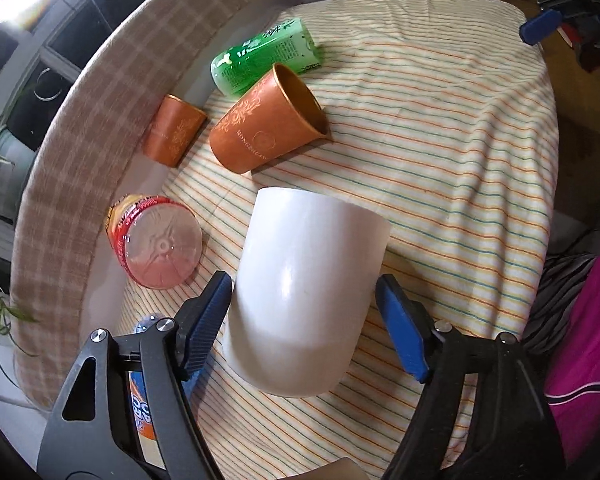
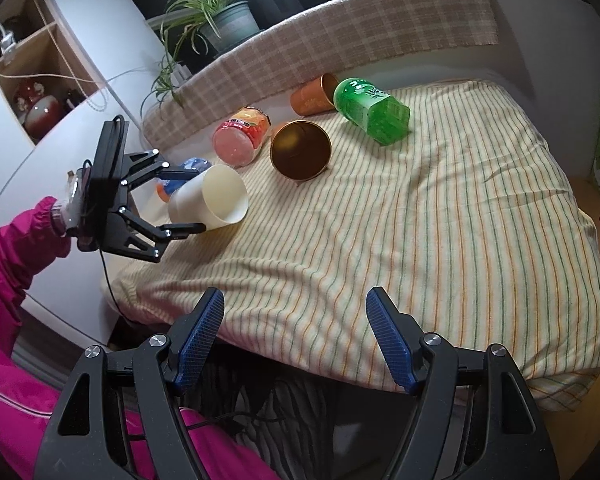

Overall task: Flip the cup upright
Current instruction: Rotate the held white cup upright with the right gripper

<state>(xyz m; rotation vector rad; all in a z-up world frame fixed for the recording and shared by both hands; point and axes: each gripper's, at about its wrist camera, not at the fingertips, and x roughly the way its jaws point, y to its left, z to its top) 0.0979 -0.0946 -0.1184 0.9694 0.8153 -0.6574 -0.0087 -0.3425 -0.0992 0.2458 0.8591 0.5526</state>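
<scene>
White cup on its side, left gripper around it.

The cup (image 1: pixel 306 292) lies on the striped cloth (image 1: pixel 440 168), mouth facing away from the left gripper (image 1: pixel 304 316), whose jaws straddle it spread, the pads (image 1: pixel 208 316) apparently not quite touching. The right gripper (image 2: pixel 296 336) hangs open and empty over the cloth's near edge.

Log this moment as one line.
left gripper: open around white cup | cup: on its side | right gripper: open, empty

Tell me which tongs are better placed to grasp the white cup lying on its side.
Left. The left tongs already straddle the white cup, fingers open on both sides. The right tongs hang open at the near table edge, far from it.
</scene>
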